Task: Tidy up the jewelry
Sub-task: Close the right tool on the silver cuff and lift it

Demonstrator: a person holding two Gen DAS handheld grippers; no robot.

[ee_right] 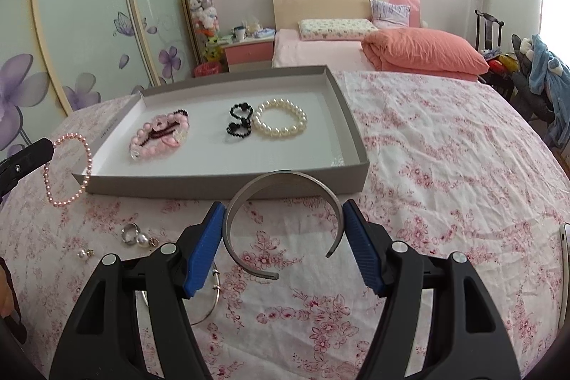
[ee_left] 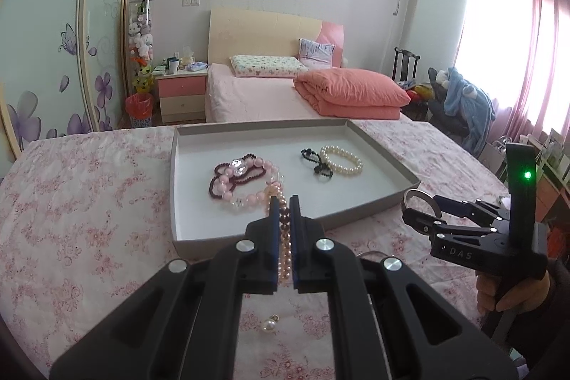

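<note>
Floral bedspread: pink-and-white cloth filling the lower half of both views, with all the jewelry and the tray on it
Tray: shallow grey cardboard box with a white floor, centre of both views, lying flat on the bedspread
Left gripper: lower centre of the left wrist view, blue pads pressed together on a pink pearl bracelet, tips over the tray's near edge; in the right wrist view its black tip enters at the left edge with the bracelet hanging as a loop just left of the tray
Right gripper: lower centre of the right wrist view, fingers spread wide with a silver cuff bangle between the pads and touching both; in the left wrist view it sits at the right edge, near the tray's near right corner, with the bangle at its tip
Pink bead cluster: large pink beads tangled with a dark red strand and a clear piece, left part of the tray
White pearl bracelet: closed ring, right of centre in the tray
Black bead strand: twisted loops just left of the white pearls, touching them
Thin wire bangle: on the bedspread, lower left, partly hidden behind the right gripper's left finger
Silver ring: on the bedspread, lower left of the right wrist view, next to a small pearl
Pearl earring: on the cloth at lower centre of the left wrist view, seen between the gripper's arms
</note>
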